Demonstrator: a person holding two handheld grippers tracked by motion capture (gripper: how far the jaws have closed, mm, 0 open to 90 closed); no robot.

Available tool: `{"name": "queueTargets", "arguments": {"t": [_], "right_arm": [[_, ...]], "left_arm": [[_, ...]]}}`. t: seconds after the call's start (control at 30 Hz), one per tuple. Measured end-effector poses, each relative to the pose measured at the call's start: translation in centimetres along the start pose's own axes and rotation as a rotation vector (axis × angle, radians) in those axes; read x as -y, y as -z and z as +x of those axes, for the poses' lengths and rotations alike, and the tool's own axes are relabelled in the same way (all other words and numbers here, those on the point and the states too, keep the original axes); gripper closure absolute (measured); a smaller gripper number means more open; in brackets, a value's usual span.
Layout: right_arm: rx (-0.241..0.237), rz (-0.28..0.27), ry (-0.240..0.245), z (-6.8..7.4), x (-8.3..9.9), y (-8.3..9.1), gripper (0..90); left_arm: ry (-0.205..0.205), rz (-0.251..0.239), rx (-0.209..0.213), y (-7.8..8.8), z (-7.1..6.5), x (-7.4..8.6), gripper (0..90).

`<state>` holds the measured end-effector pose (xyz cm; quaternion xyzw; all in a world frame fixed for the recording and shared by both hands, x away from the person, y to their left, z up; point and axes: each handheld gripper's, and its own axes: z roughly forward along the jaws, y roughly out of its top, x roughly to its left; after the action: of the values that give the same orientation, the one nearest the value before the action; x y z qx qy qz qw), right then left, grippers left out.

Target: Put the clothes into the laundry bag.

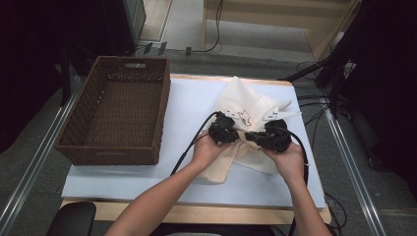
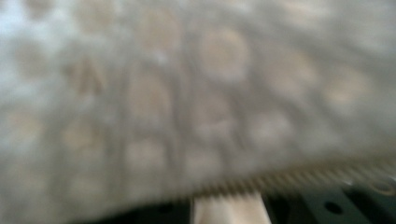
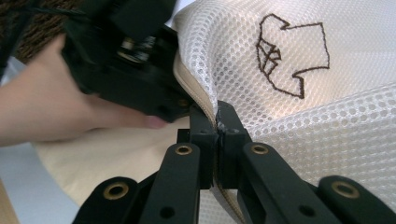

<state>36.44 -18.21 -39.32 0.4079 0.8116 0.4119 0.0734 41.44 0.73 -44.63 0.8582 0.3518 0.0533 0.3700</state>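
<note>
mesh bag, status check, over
Right tongs shut on mesh bag edge. Left tongs at the bag, grip unclear. Basket stands apart. Nothing blocking.

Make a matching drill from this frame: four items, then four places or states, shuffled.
Items:
1. wicker basket
2. mesh laundry bag
3. right gripper
4. shirt outline

Places or states:
A. stitched in brown on the mesh
B. shut on the bag's zipper edge
C. empty, at the table's left
D. white, lying on a cream cloth

Pairs: 1-C, 2-D, 3-B, 4-A
</note>
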Motion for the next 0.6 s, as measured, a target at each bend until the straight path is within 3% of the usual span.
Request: {"name": "queueTargets", "arguments": {"t": [0.23, 0.3, 0.4, 0.6], "right_arm": [[0.007, -0.002, -0.001, -0.1, 0.1, -0.1, 89.1], [0.012, -0.004, -0.001, -0.1, 0.1, 0.0, 89.1], [0.013, -0.004, -0.003, -0.1, 0.0, 0.0, 89.1], [0.018, -0.004, -0.005, -0.1, 0.0, 0.0, 89.0]], "left_arm": [[-0.031, 0.016, 0.064, 4.3, -0.9, 0.9, 55.8], [-0.053, 0.018, 0.056, 5.5, -1.1, 1.5, 52.0], [-0.046, 0.034, 0.068, 6.9, -1.2, 2.6, 45.2], [0.006, 0.045, 0.103, 8.8, -0.9, 5.1, 41.1]]}}
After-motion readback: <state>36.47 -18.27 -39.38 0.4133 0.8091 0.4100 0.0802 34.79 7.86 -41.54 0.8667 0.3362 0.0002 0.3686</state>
